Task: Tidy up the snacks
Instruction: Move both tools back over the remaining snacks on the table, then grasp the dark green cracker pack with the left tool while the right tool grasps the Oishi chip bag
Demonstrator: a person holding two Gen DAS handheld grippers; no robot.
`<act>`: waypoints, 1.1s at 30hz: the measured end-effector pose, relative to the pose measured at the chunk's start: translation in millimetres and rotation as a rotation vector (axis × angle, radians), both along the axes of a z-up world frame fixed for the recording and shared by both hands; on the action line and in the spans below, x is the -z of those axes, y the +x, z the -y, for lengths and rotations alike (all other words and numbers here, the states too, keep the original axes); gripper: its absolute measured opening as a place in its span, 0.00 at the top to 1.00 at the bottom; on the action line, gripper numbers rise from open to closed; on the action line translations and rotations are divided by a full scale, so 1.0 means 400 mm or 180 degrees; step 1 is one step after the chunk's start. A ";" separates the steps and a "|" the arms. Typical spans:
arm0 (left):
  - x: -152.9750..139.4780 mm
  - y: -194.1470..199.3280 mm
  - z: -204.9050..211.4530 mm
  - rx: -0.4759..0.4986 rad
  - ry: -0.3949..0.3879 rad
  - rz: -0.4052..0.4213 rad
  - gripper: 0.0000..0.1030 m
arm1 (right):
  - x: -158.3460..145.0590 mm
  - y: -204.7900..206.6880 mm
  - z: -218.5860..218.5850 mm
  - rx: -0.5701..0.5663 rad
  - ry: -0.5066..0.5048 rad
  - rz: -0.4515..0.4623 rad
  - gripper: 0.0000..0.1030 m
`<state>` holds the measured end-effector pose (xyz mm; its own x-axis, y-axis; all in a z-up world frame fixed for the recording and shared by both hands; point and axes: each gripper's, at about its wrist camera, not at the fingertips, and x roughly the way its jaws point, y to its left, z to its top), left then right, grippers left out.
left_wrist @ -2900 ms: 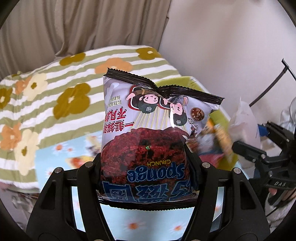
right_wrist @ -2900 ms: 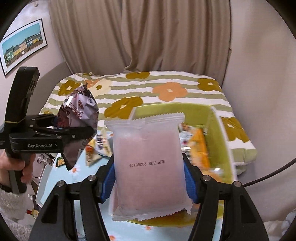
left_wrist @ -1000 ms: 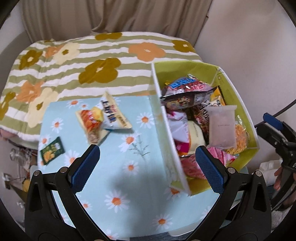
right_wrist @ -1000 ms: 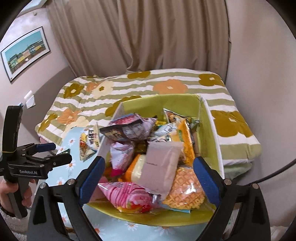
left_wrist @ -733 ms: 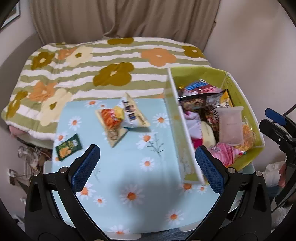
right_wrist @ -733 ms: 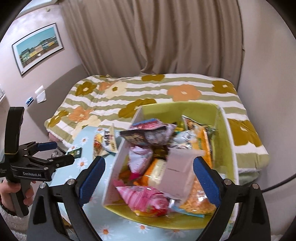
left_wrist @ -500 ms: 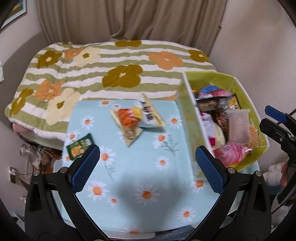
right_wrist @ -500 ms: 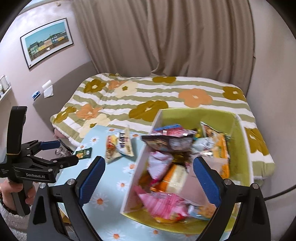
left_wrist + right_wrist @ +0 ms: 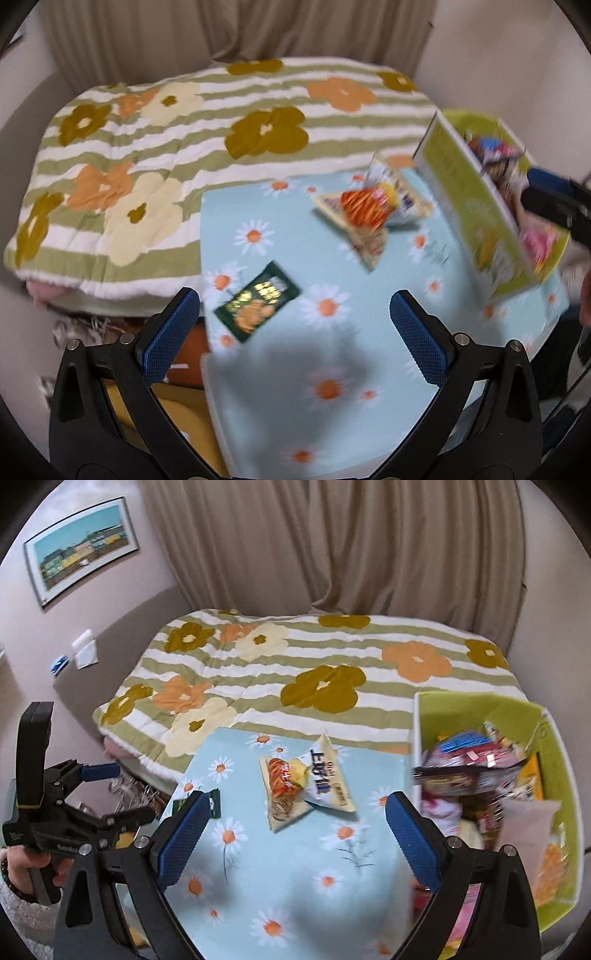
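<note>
My left gripper (image 9: 293,314) is open and empty above the near left of the daisy-print table (image 9: 332,369). A dark green packet (image 9: 257,306) lies just ahead of it. An orange snack pack (image 9: 364,214) and a white bag (image 9: 406,199) lie overlapping farther off. My right gripper (image 9: 295,823) is open and empty, with the same orange pack (image 9: 284,775) and white bag (image 9: 327,779) ahead. The green packet (image 9: 214,803) peeks from behind its left finger. The lime box (image 9: 476,712) at right holds several snacks, also seen in the left wrist view (image 9: 461,177).
A bed with a striped flower quilt (image 9: 295,664) lies beyond the table. Curtains (image 9: 332,546) hang behind it. The left gripper's body (image 9: 66,812) shows at the far left of the right wrist view. The right gripper's finger (image 9: 554,199) shows at the right of the left wrist view.
Both grippers let their snack bags go into the lime box, opened, and swung left. The box has slid to the right of both views; the loose packs on the table came in front.
</note>
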<state>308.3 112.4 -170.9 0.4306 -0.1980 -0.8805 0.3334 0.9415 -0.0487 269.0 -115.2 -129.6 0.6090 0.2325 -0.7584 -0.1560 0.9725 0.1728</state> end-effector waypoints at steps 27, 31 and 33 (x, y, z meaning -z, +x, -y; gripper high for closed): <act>0.357 0.142 -0.003 0.1699 0.0560 -0.0527 0.35 | 0.301 0.149 -0.105 0.1140 0.0391 -0.0819 0.08; 0.350 0.140 0.013 0.1791 0.0541 -0.0487 0.49 | 0.325 0.165 -0.063 0.1481 0.0863 -0.0807 0.08; 0.346 0.139 0.020 0.1820 0.0533 -0.0474 0.59 | 0.338 0.172 -0.044 0.1650 0.1108 -0.0810 0.08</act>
